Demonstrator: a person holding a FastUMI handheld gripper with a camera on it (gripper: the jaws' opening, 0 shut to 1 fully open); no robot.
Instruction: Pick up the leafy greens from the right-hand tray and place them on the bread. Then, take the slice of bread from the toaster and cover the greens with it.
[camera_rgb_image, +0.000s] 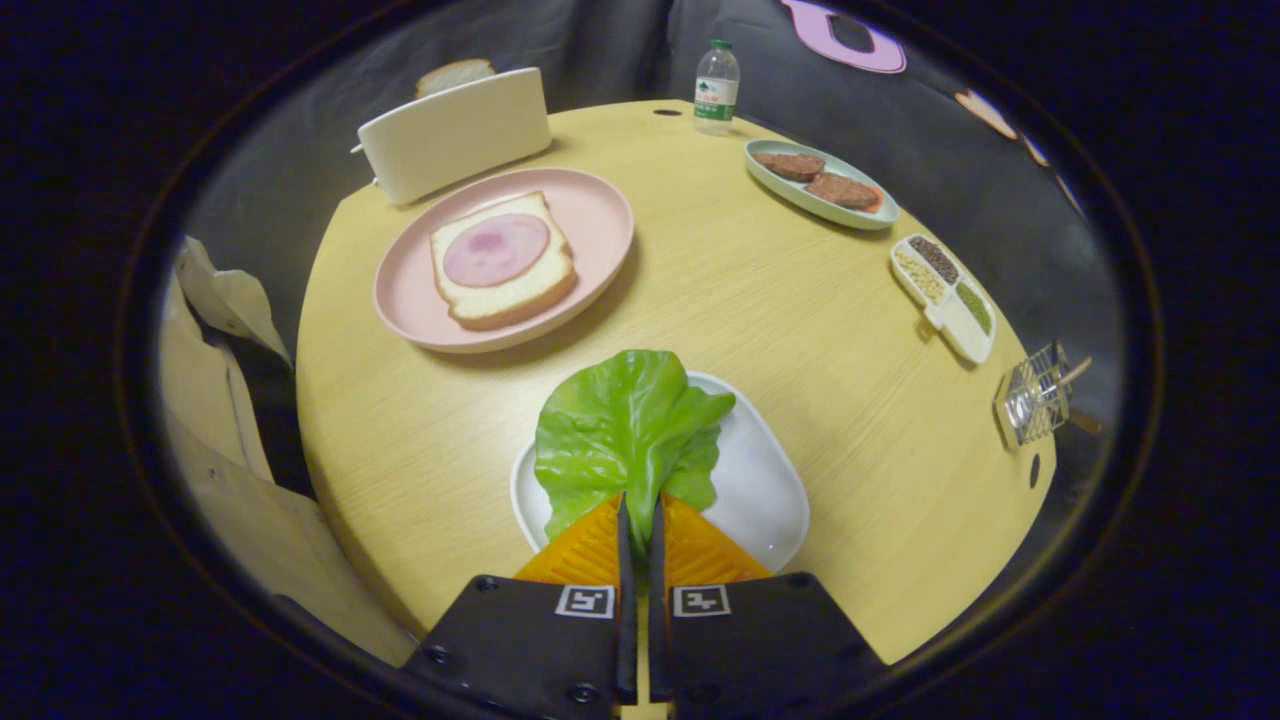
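My gripper (637, 505) is shut on the stem end of a green lettuce leaf (625, 425), both fingers pressing on it. The leaf fans out ahead of the fingers over a white tray (765, 490). I cannot tell whether the leaf still touches the tray. Beyond it to the left, a pink plate (600, 215) holds a slice of bread (505, 290) topped with a round pink slice of ham (496, 249). Behind the plate stands a cream toaster (455, 135) with a slice of bread (455, 74) sticking out of its top.
On the round wooden table (780, 300), a green oval dish with two meat patties (820, 183), a divided white dish of seeds (945, 295), a small wire rack (1035, 405) and a water bottle (716, 88) line the far right. Crumpled paper (225, 300) lies off the left edge.
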